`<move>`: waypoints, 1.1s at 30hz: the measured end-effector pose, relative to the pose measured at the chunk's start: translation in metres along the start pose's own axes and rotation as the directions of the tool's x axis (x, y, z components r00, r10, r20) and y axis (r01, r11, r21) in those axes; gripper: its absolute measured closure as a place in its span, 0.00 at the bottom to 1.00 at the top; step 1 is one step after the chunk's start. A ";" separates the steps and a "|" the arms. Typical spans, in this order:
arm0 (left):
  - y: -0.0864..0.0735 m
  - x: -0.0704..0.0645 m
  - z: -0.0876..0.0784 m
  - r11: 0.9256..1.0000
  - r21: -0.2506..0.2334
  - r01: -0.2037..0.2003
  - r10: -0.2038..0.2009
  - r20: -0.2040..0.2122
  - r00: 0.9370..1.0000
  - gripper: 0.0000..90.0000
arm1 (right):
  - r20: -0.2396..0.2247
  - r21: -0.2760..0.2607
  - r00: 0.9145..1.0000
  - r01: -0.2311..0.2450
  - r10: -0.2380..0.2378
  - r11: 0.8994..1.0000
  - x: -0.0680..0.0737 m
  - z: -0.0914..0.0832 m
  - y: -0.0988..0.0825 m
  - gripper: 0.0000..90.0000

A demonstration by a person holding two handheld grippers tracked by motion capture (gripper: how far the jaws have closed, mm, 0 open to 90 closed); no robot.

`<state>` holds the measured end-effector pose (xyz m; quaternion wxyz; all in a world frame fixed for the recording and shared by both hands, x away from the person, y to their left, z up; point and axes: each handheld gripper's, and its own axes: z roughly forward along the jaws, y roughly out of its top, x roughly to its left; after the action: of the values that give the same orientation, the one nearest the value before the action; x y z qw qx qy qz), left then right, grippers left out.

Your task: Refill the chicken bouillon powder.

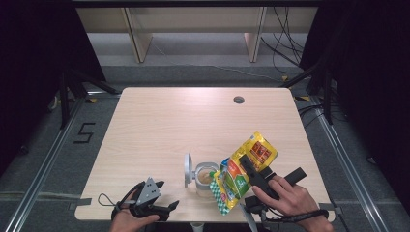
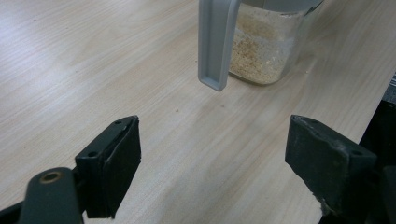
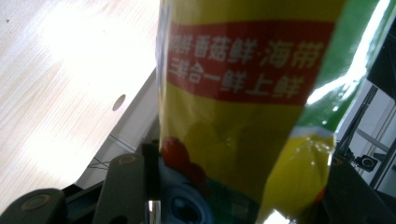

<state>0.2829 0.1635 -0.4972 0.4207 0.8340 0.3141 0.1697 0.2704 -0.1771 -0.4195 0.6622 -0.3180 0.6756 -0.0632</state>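
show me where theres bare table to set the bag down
Free: the far half of the table up to the round hole, and the left side. Crowded: the near edge, with the open jar, the bag and both grippers, left and right.

The light wooden table [image 1: 159, 125] had a small round grommet hole [image 1: 238, 100] near its far edge, right of the middle. The table stood on grey carpet [image 1: 43, 159]. On the floor to the left, a black number five [image 1: 84, 132] was marked beside a metal rail [image 1: 41, 171] that ran toward the near corner. A matching rail [image 1: 348, 164] ran along the right side. Beyond the table stood pale wooden furniture legs [image 1: 136, 36], and black cables [image 1: 285, 48] trailed over the floor at the far right. Dark curtains [image 1: 34, 58] hung on both sides.
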 end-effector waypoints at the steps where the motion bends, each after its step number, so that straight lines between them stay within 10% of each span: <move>1: 0.000 0.000 0.000 1.000 0.001 -0.001 0.001 -0.001 1.000 0.20 | 0.000 0.000 1.000 0.000 0.000 1.000 0.000 0.000 0.000 0.57; 33: 0.000 0.000 0.000 1.000 0.008 -0.008 0.008 0.001 1.000 0.20 | 0.006 -0.007 1.000 0.012 -0.012 1.000 -0.003 -0.003 0.001 0.58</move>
<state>0.2830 0.1640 -0.4969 0.4171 0.8369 0.3113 0.1697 0.2673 -0.1759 -0.4170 0.6625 -0.3247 0.6720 -0.0639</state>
